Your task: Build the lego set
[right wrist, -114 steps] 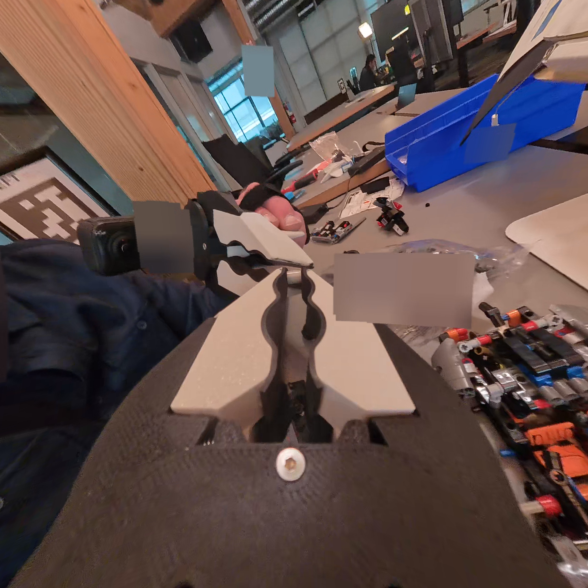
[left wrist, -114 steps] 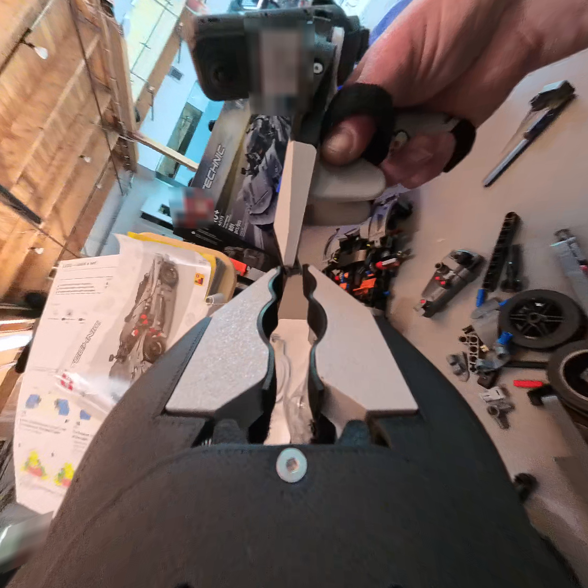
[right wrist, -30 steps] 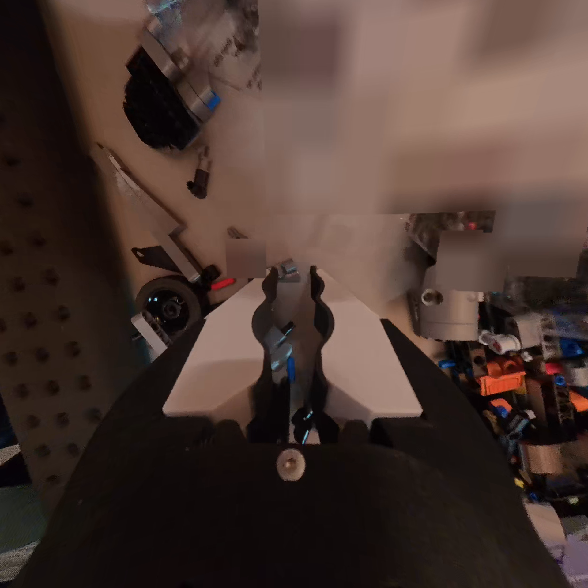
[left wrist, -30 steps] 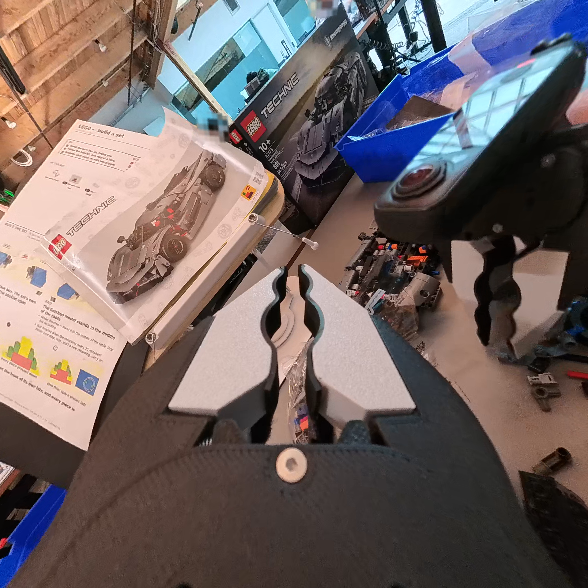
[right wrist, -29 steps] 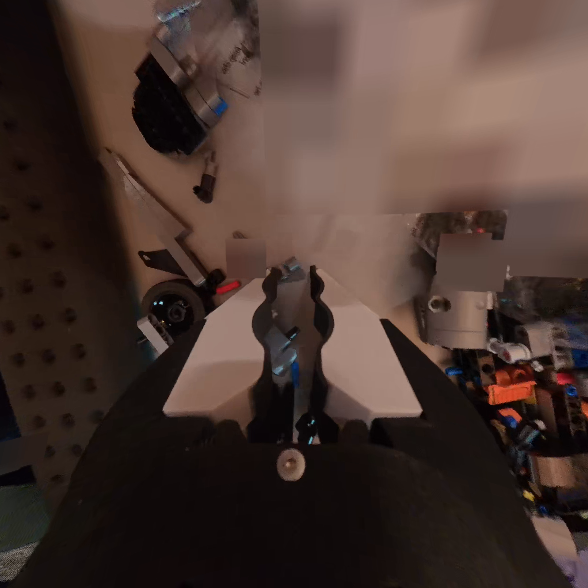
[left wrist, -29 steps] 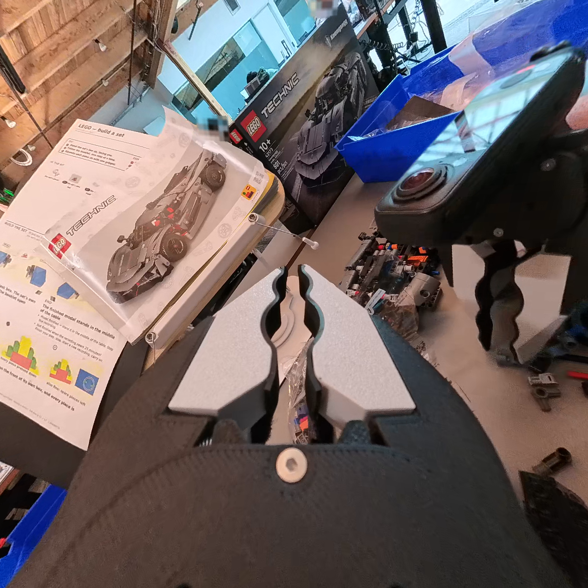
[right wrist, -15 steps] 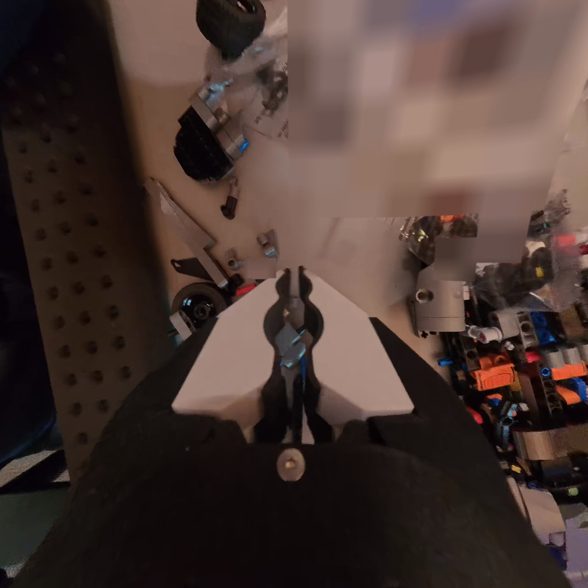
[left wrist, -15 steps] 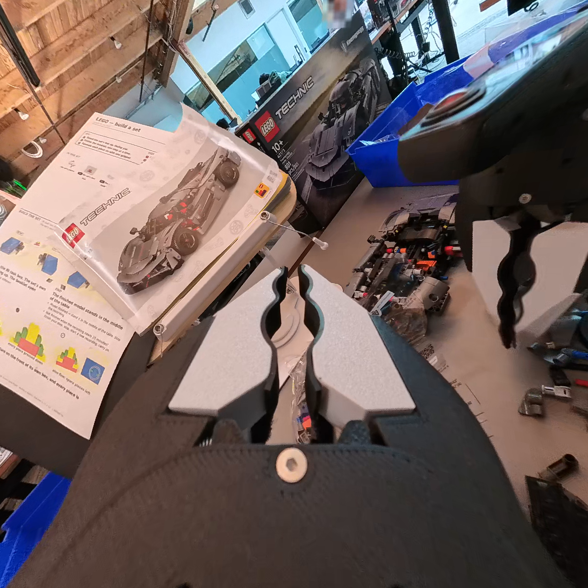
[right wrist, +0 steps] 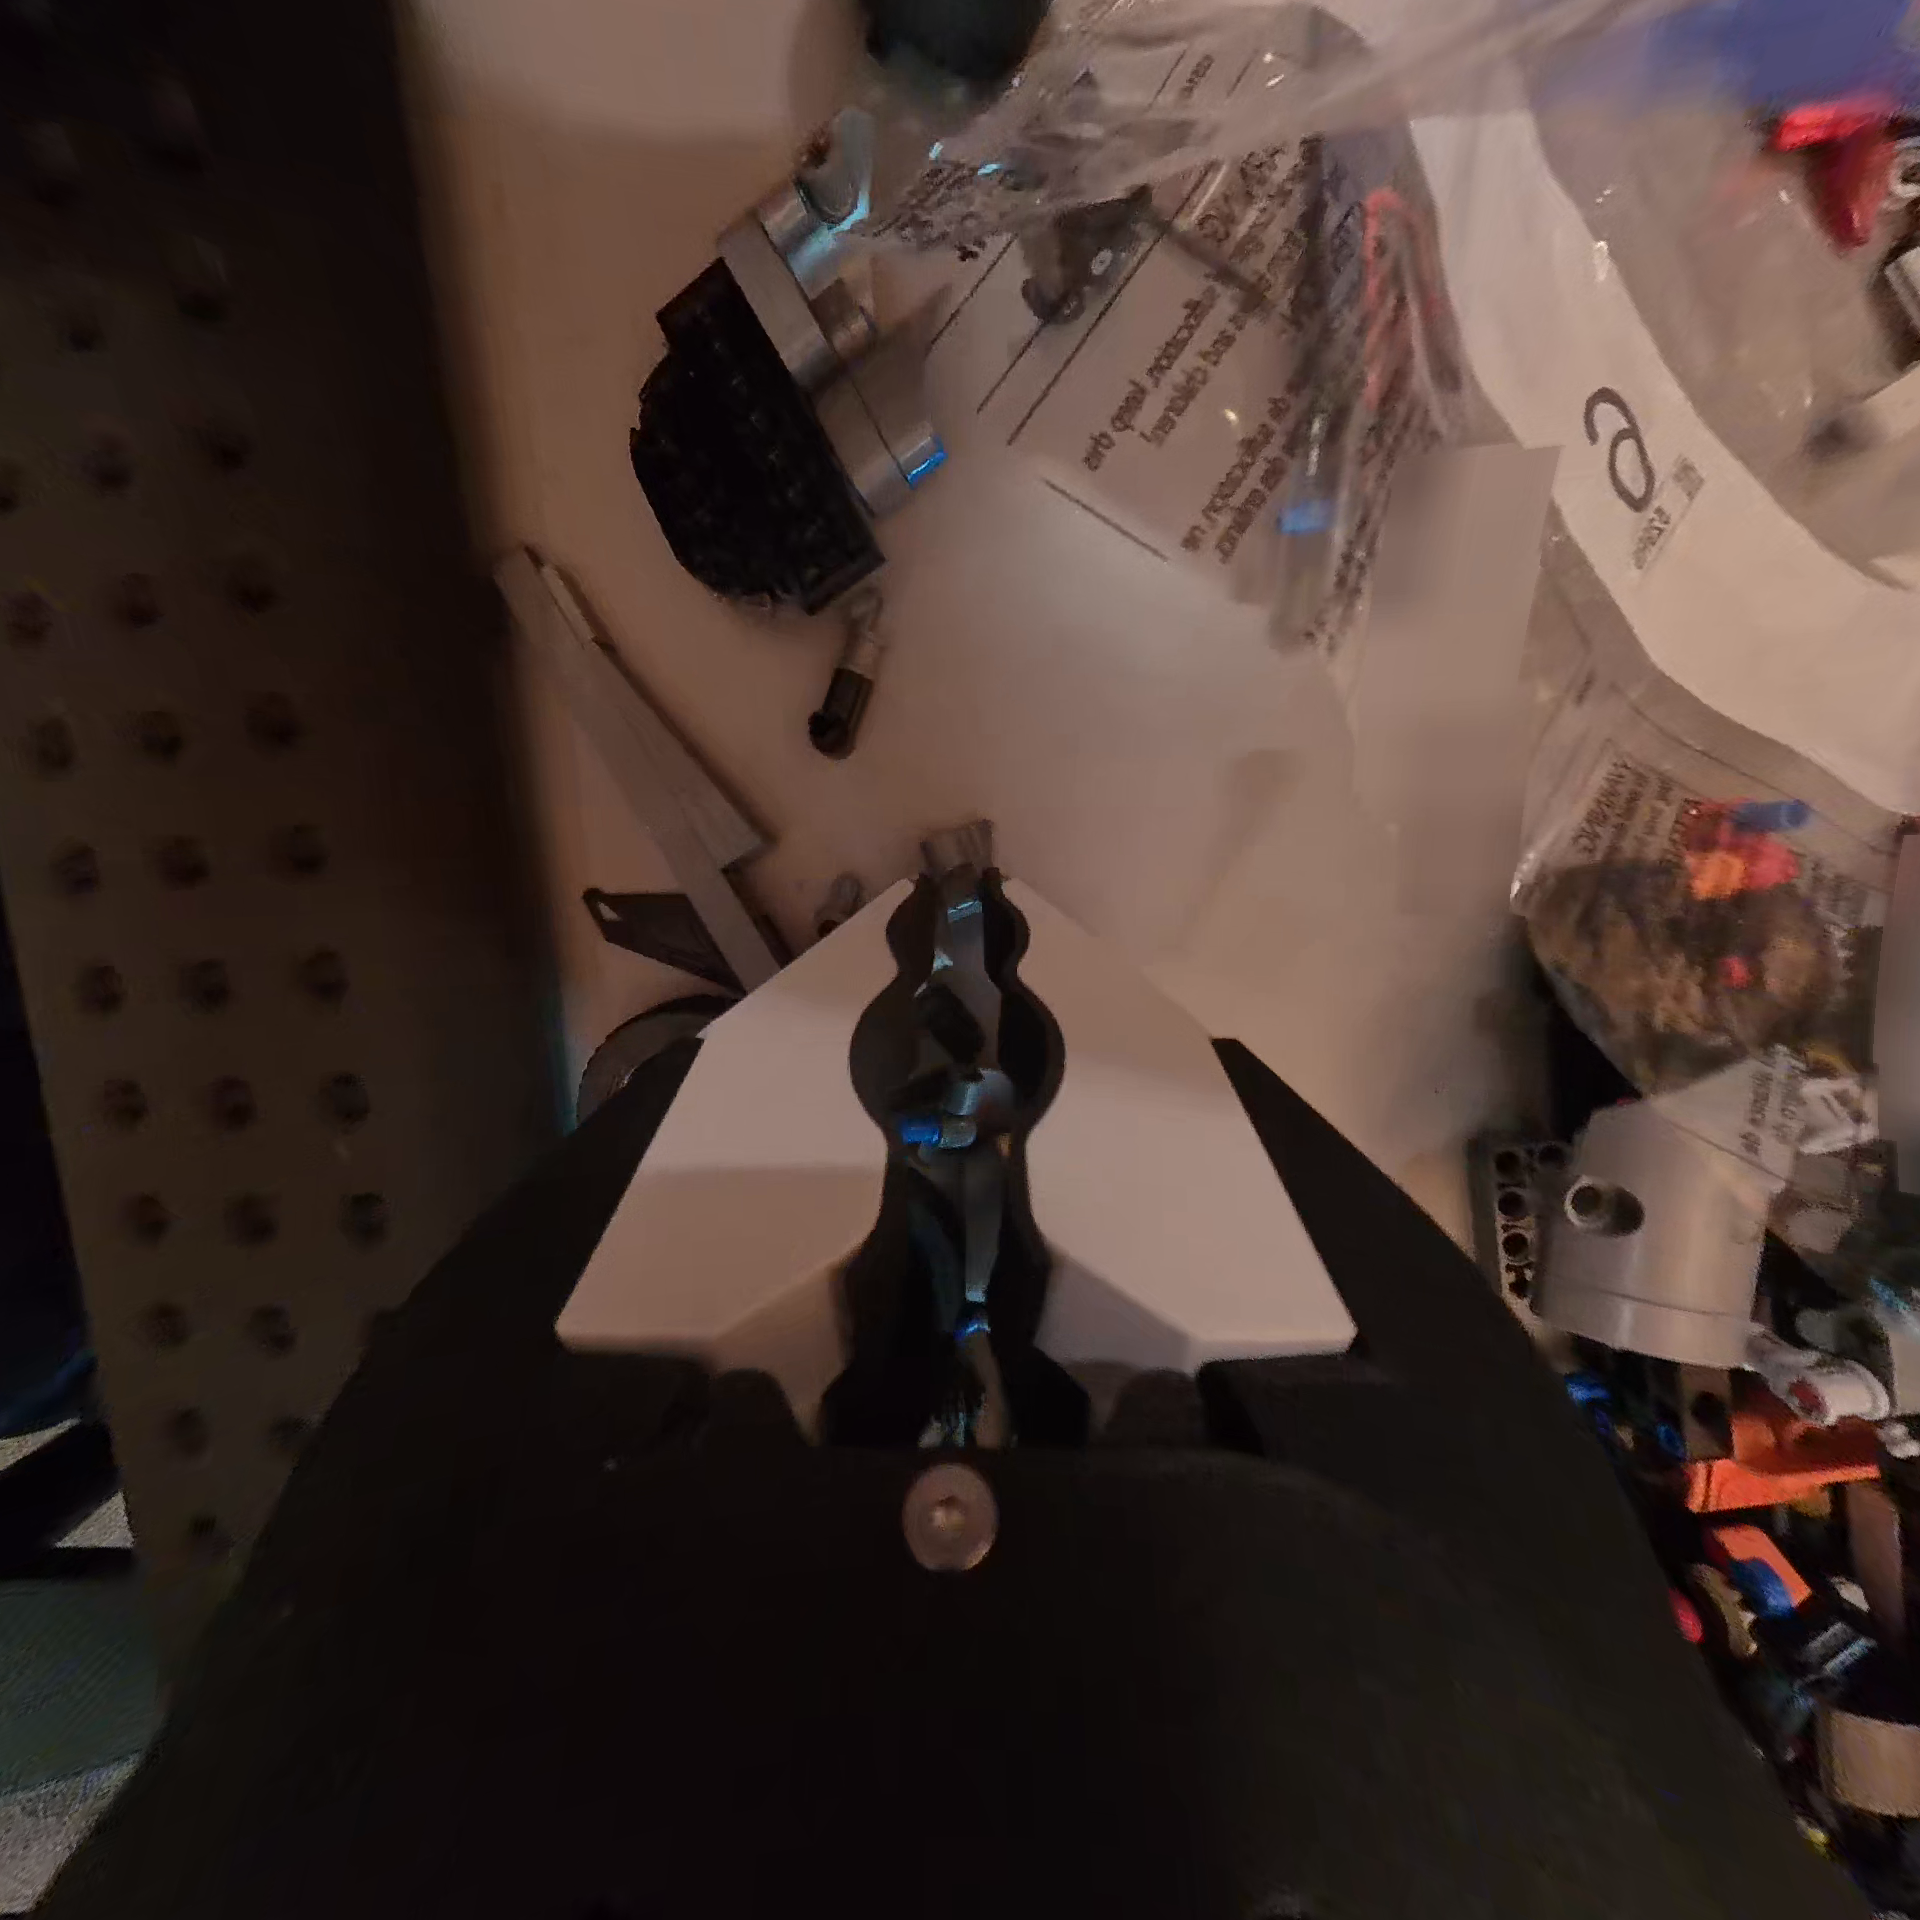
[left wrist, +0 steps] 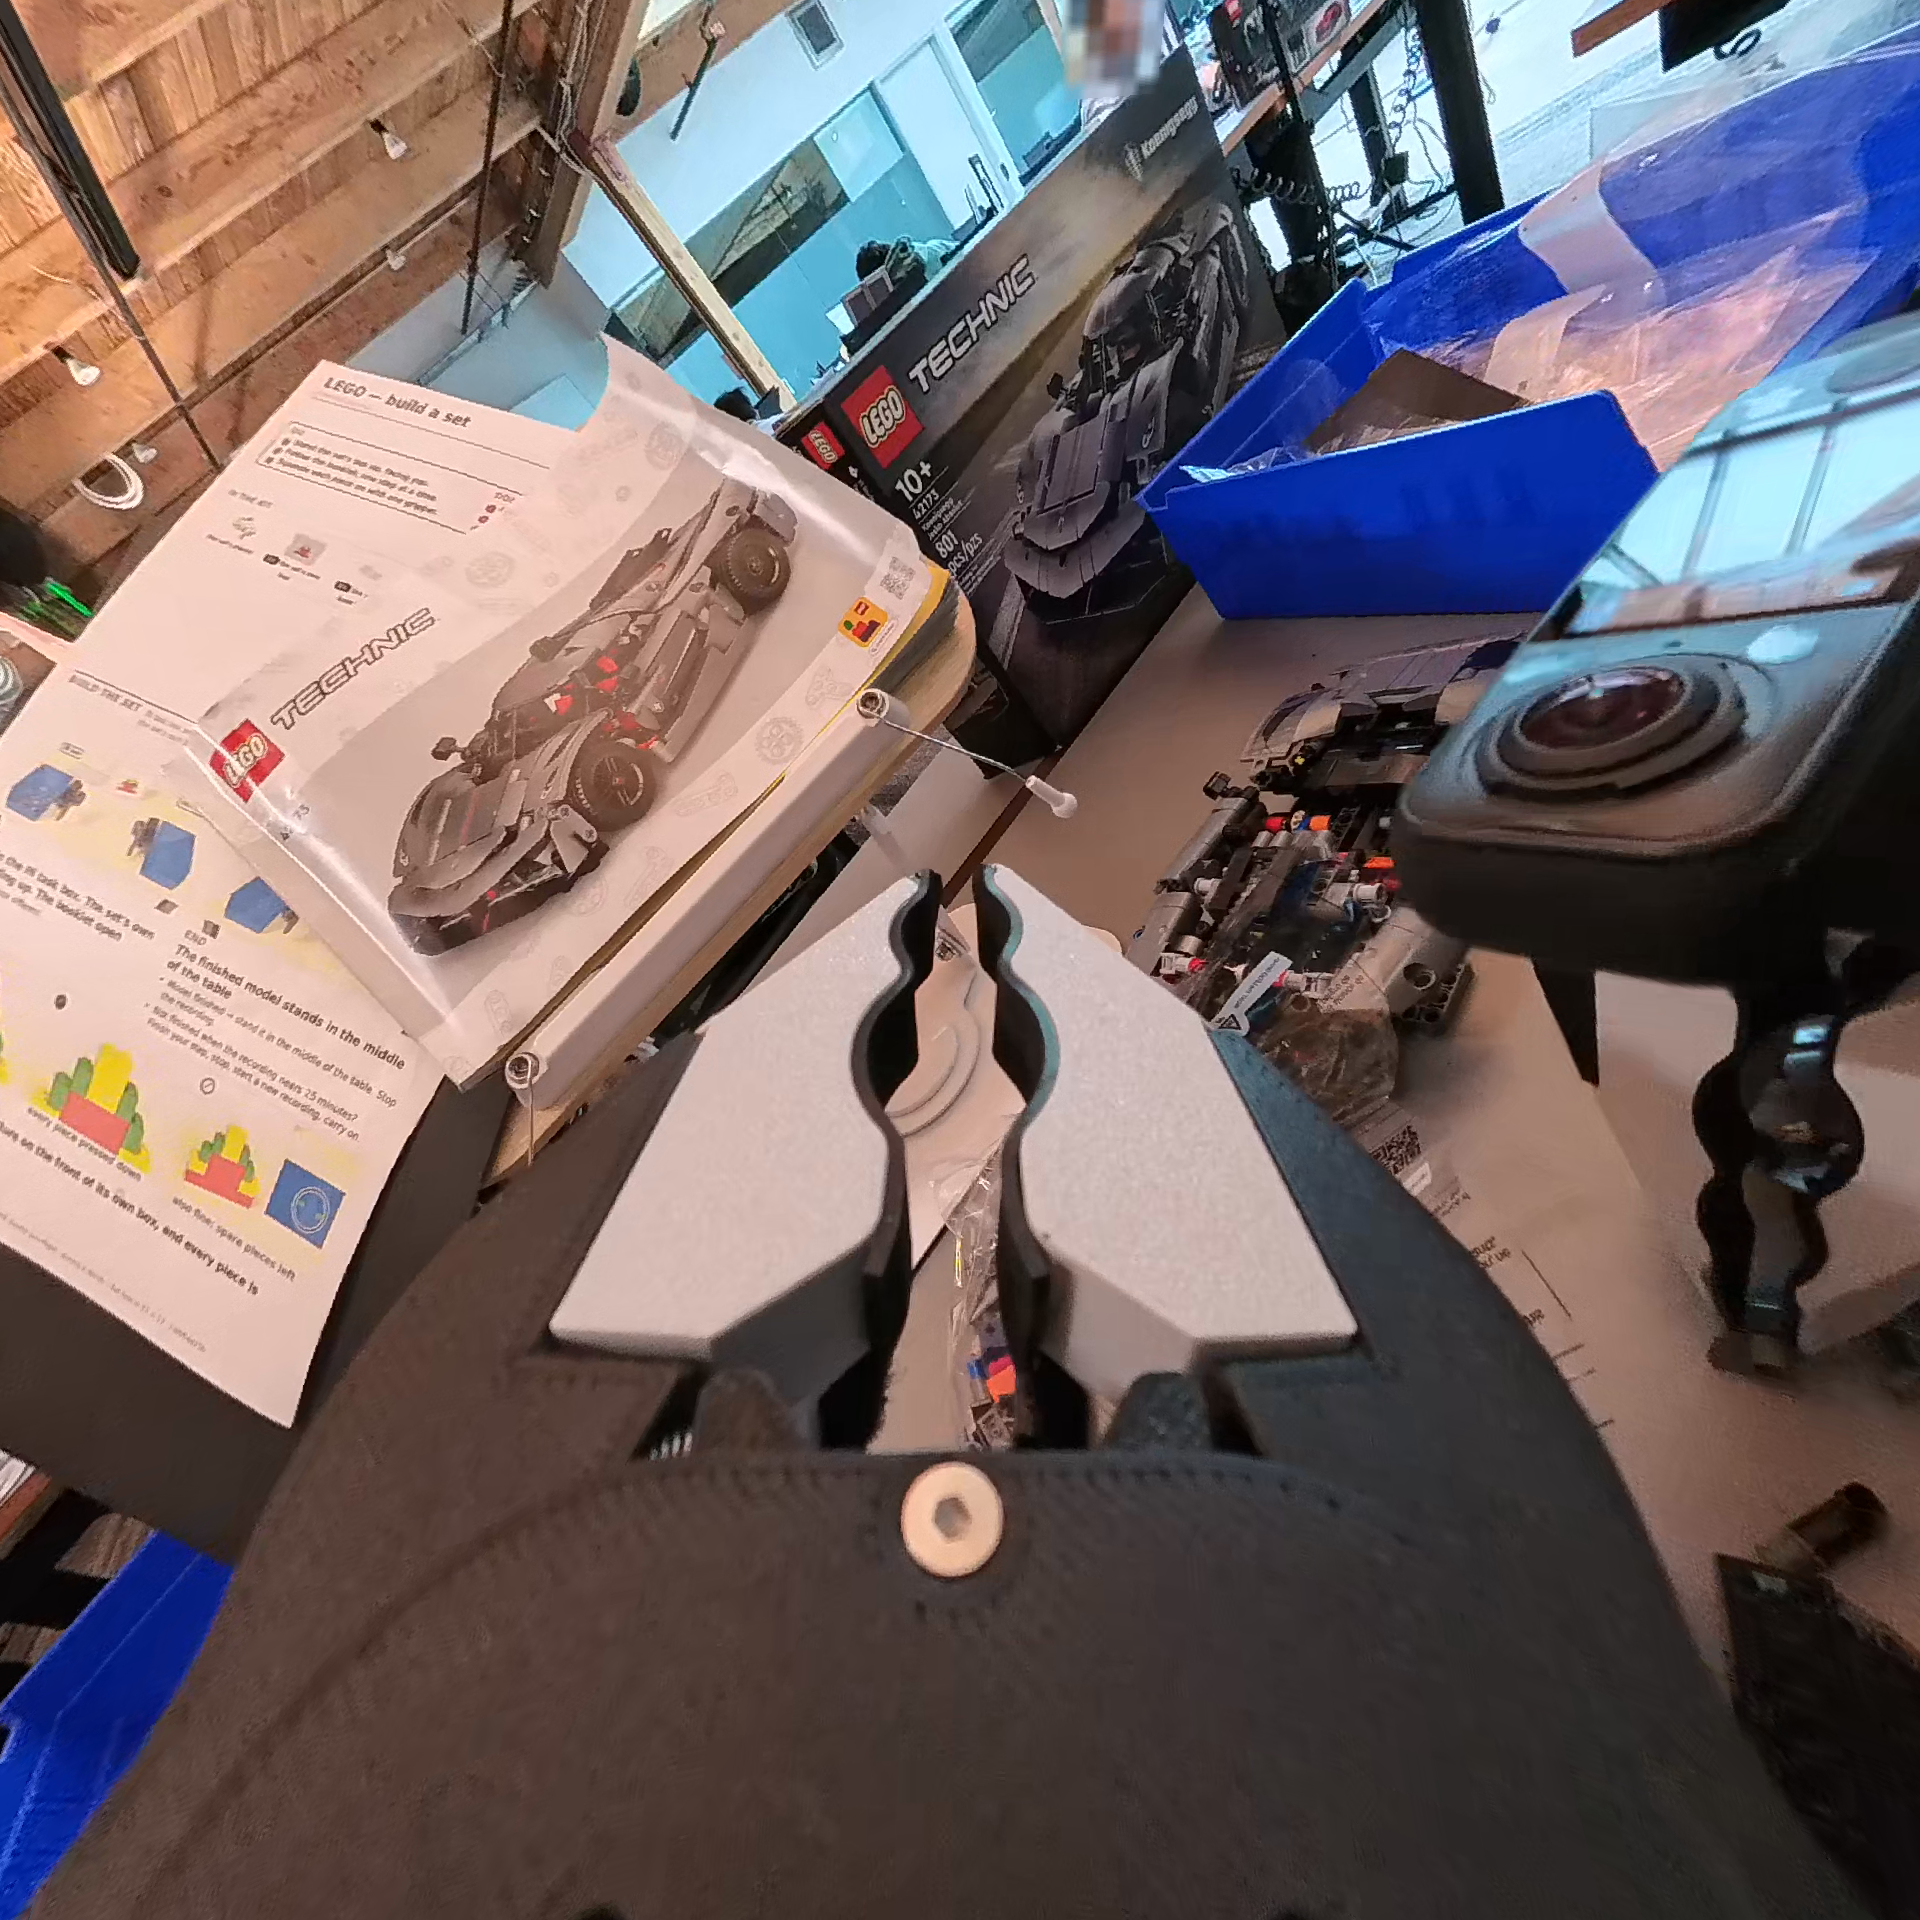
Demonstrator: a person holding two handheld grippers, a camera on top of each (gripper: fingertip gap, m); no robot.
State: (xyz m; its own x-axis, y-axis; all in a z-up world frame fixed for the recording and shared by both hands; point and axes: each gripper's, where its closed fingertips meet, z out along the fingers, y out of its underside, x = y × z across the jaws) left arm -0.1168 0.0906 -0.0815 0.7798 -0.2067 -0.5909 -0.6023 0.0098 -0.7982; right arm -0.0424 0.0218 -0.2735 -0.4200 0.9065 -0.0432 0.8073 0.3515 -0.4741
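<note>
While the right gripper (right wrist: pixel 958 883) pinches a small grey lego piece (right wrist: pixel 961 847) at its tips, the left gripper (left wrist: pixel 956 894) idles nearly closed, empty. That shallow tip hold could let the piece twist free into the clutter below.

The left wrist view is bright with daylight from the windows (left wrist: pixel 790 218) behind the set box (left wrist: pixel 1049 416), sharp at centre and bowed at its edges. The right wrist view is dim, warm and motion-smeared; glare streaks the plastic bag (right wrist: pixel 1455 343) above the shadowed black gripper body.
</note>
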